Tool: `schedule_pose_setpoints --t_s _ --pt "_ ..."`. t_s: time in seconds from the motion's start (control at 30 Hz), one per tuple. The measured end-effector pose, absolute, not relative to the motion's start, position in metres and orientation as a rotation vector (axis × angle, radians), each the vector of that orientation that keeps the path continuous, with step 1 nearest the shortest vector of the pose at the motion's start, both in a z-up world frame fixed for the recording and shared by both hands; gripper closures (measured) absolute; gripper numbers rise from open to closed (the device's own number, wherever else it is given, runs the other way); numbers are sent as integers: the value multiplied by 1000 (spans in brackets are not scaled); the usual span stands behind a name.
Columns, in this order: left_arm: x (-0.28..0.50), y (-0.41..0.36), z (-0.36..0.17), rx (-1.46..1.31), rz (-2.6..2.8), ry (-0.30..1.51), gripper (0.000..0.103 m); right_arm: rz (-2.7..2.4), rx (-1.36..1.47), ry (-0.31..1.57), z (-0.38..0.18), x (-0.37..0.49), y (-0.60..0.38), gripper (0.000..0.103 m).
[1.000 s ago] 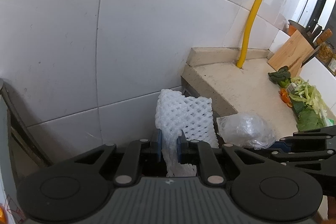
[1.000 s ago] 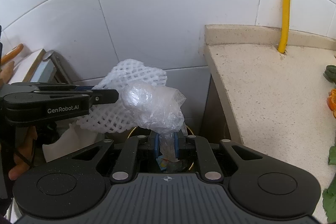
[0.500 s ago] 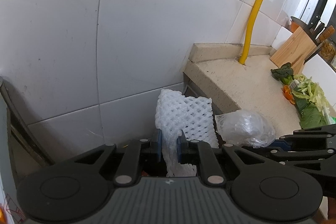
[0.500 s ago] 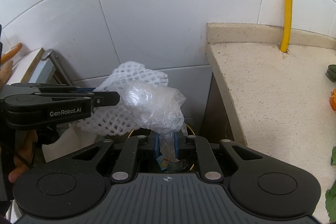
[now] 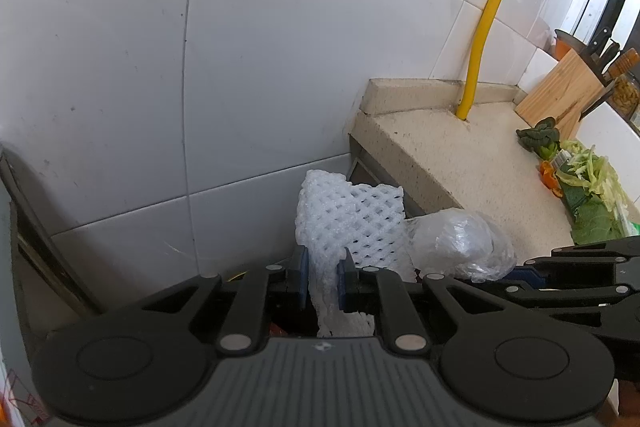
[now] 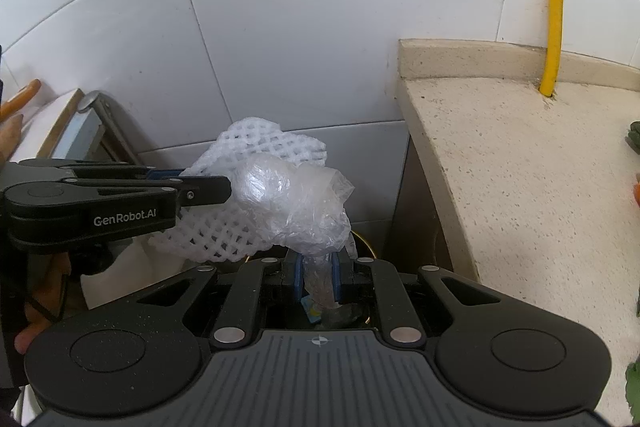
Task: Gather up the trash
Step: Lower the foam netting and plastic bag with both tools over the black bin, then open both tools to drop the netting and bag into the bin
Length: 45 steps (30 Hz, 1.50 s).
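1. Looking along your left wrist view, you are clamping the left gripper (image 5: 323, 277) on one white foam net (image 5: 348, 223); its long axis is running upright, pointing up toward the tiled wall (image 5: 240, 67) and away from the camera.
2. Just to its right, one crumpled clear plastic wrap (image 5: 460, 243) is touching the net, pinched in the right gripper (image 5: 520, 273), which is reaching in from the right edge.
3. Both pieces are hanging beside the countertop (image 5: 460, 163), off its left end; one yellow pipe (image 5: 484, 27), one knife block (image 5: 560, 91) and vegetable scraps (image 5: 588, 187) are showing farther right.
4. Turning to the right wrist view, you are squeezing the right gripper (image 6: 316, 277) on the plastic wrap (image 6: 296, 203), which is bunching upward and leaning left.
5. The left gripper (image 6: 192, 183) is entering sideways from the left, holding the foam net (image 6: 224, 227) behind the wrap, over a gold-rimmed bin (image 6: 365, 243) beside the countertop (image 6: 520, 167).
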State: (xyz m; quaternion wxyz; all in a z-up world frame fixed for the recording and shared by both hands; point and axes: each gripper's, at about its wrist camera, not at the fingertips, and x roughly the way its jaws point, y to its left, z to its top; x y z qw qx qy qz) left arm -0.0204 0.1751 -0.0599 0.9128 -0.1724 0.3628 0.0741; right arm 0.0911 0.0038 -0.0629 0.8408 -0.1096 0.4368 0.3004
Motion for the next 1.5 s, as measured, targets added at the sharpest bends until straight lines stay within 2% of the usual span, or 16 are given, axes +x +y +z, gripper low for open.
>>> schedule_pose_setpoints --t_s 0.7,1.33,1.43,1.5 --pt "-11 177 -70 -345 178 794 93 621 -229 940 -70 96 7 84" --pt "11 183 -95 -335 234 910 93 628 -240 1026 -105 118 21 84" --pt "14 183 -100 -328 247 935 92 634 -248 1049 -114 124 28 83" --pt "18 184 -103 -328 253 953 90 631 -255 1065 -123 130 33 78"
